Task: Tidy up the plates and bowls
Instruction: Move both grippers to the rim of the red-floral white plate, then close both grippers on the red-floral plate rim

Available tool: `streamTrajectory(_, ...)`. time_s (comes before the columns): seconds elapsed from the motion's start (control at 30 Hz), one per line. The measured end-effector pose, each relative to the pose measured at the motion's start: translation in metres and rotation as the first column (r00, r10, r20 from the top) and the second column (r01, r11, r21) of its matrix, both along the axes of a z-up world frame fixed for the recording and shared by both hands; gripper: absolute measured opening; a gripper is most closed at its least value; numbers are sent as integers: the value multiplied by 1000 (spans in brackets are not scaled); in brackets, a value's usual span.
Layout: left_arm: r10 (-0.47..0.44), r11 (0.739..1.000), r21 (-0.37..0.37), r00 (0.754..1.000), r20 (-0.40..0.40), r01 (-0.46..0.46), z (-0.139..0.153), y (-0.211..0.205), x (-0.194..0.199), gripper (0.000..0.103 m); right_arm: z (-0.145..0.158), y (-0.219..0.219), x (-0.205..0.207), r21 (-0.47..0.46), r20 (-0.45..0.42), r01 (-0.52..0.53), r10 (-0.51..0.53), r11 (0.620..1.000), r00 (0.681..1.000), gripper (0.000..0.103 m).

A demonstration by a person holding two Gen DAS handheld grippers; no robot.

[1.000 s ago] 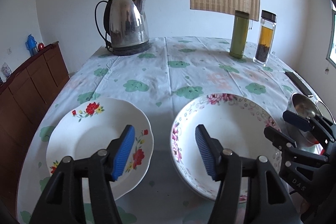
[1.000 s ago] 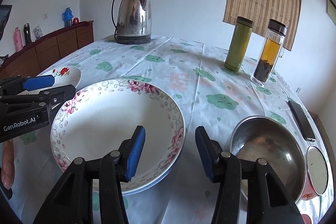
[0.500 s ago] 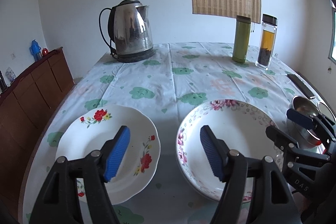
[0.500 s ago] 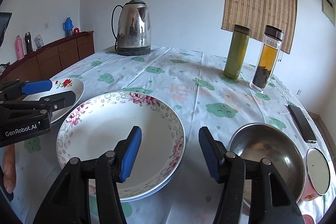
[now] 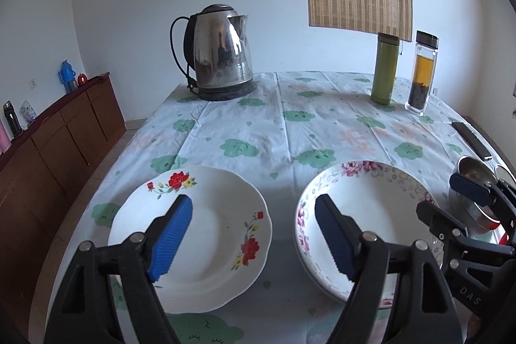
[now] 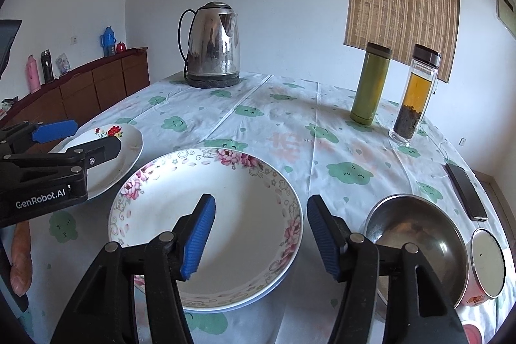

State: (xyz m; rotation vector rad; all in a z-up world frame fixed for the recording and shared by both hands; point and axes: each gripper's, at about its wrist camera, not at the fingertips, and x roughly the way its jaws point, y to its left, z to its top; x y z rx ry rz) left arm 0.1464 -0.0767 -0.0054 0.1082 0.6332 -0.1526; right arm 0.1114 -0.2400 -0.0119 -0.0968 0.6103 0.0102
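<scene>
On the table (image 5: 322, 118) I see my pink-flowered plate (image 6: 245, 182) in the middle, the red-flowered plate (image 5: 206, 215) apart on its left and the steel bowl (image 6: 416, 224) just beside its right, none stacked yet. Over the last second my left gripper (image 5: 253, 236) has widened and is opening further, empty, above the gap between both plates. My right gripper (image 6: 261, 236) spread slightly and holds nothing, so I judge a grasp comes next.

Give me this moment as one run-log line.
left gripper: opening, empty | right gripper: open, empty | red-flower plate, pink-flower plate: on table, unstacked
</scene>
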Motion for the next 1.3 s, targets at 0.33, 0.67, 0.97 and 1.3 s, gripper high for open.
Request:
streamTrajectory(0.33,22,999,34,1000,17,-23,9,38,2,80,7,34,13,33,-22,-66,66,997,998,61)
streamTrajectory(0.67,152,988,3,988,11,-152,5,101,22,80,13,83,35,50,-17,-126,127,991,992,61)
streamTrajectory(0.97,226,974,-10,970,-91,-228,-17,128,40,80,-1,120,65,51,-87,-149,153,988,984,55)
streamTrajectory(1.3,220,973,-37,960,-171,-229,-30,135,47,80,-21,148,95,-67,-216,-159,141,985,966,52)
